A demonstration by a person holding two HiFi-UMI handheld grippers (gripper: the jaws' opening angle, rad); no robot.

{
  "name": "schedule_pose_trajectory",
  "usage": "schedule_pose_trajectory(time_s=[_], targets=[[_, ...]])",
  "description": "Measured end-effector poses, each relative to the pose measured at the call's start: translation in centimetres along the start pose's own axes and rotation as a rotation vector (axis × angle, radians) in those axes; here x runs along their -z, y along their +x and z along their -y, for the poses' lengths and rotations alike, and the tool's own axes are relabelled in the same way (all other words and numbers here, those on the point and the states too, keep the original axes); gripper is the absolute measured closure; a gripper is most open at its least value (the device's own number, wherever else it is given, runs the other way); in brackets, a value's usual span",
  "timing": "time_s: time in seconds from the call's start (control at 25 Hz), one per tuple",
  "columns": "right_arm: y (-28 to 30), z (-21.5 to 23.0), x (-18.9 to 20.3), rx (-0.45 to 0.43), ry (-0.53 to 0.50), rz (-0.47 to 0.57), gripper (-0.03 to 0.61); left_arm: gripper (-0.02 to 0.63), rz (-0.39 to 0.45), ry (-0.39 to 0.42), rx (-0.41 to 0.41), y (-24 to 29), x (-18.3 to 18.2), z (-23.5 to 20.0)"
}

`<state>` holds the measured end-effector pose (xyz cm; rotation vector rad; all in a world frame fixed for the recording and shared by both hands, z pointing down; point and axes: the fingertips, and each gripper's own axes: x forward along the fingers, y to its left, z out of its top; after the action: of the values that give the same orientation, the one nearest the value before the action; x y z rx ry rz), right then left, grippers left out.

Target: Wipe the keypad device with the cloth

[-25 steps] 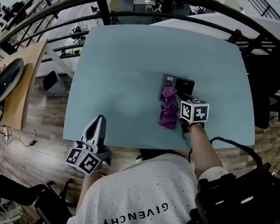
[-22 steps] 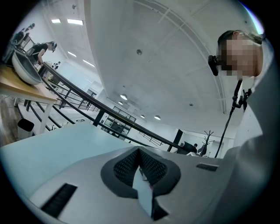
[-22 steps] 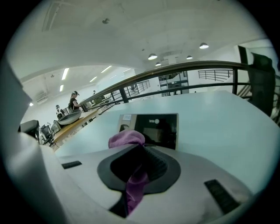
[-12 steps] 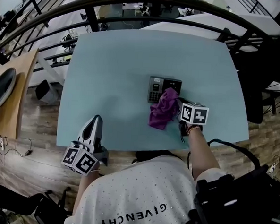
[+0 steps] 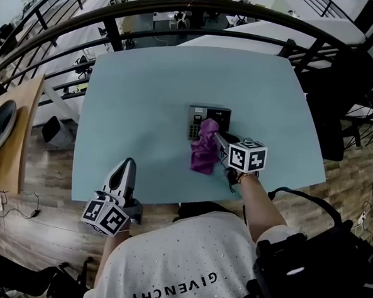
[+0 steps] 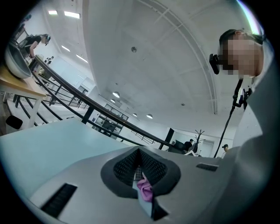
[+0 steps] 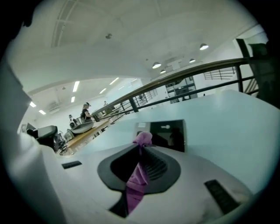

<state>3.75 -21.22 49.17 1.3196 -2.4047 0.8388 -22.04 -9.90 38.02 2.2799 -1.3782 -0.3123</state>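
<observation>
Near the middle of the head view, the dark keypad device (image 5: pixel 204 119) lies flat on the pale blue table (image 5: pixel 145 105), its keys showing at its left end. The purple cloth (image 5: pixel 204 151) covers the device's right part and trails down onto the table just below it. The right gripper (image 5: pixel 220 140) reaches in from the lower right, with its marker cube beside the cloth. In the right gripper view its jaws are pinched tight on the cloth (image 7: pixel 139 173). One strip runs down between the ribbed pads and a small bunch sticks out past the tips, right in front of the device (image 7: pixel 168 133). The left gripper (image 5: pixel 127 167) sits at the lower left of the head view, over the table's near edge and well apart from the device. In the left gripper view its jaws are pressed together with nothing held. Only a sliver of the distant cloth (image 6: pixel 145 189) shows through the slit below the tips. A dark railing (image 5: pixel 182 9) curves across the top of the frame beyond the table.
</observation>
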Motion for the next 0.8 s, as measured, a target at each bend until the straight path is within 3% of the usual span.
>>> schedule_pose_trajectory(time_s=[0.12, 0.24, 0.44, 0.8], targets=[[1.9, -3.8, 0.8, -0.103, -0.047, -0.058, 0.551, 0.614, -0.020, -0.009, -0.010, -0.4, 0.7, -0.1], [4.0, -6.4, 2.0, -0.152, -0.125, -0.122, 0.550, 0.614, -0.012, -0.018, -0.027, -0.8, 0.7, -0.9], [6.0, -5.7, 4.2, -0.085, -0.209, -0.204, 0.549, 0.614, -0.005, -0.022, -0.049, -1.1, 0.2, -1.4], [3.2, -0.5, 4.3, 0.019, -0.123, -0.150, 0.549, 0.614, -0.017, -0.026, -0.023, 1.2, 0.5, -1.8]])
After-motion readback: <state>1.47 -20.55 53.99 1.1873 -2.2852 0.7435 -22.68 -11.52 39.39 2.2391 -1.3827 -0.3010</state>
